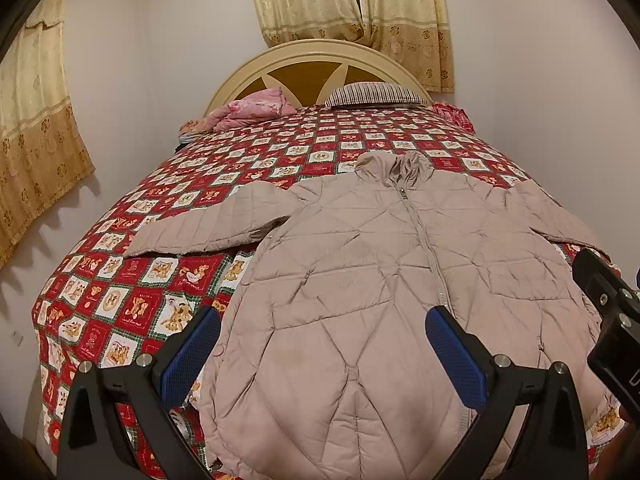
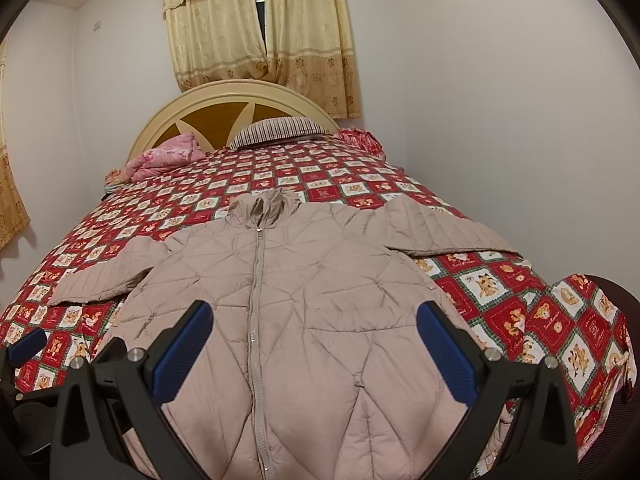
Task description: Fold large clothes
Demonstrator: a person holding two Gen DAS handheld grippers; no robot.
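Bedroom, white walls, beige patterned curtains [image 2: 260,32] behind a cream arched headboard [image 2: 224,100]. Bed [image 1: 132,292] is covered with a red patchwork quilt with bear prints.

At the head end you've got a striped pillow [image 1: 374,94], a pink bundled blanket [image 1: 252,114] to its left, and some red fabric [image 1: 454,114] at the far right corner.

Your target, the beige quilted jacket [image 1: 360,280], lies flat on the quilt, front up, zipped, collar pointing to the headboard, hem at the near edge of the bed. Both sleeves are spread outward: one sleeve [image 1: 208,224] runs to the left, the other sleeve [image 2: 436,228] runs to the right. Zipper [image 2: 258,320] runs straight down the middle of the jacket.

Your left gripper [image 1: 322,344] is wide open, holding nothing, hovering above the lower left half of the jacket. Blue pads [image 1: 456,356] are clear of the cloth as far as the view shows.

Your right gripper [image 2: 314,344] is also spread wide, nothing between its blue pads [image 2: 180,352], above the lower right half of the jacket. Each gripper shows at the edge of the other's view, so they sit side by side near the hem.
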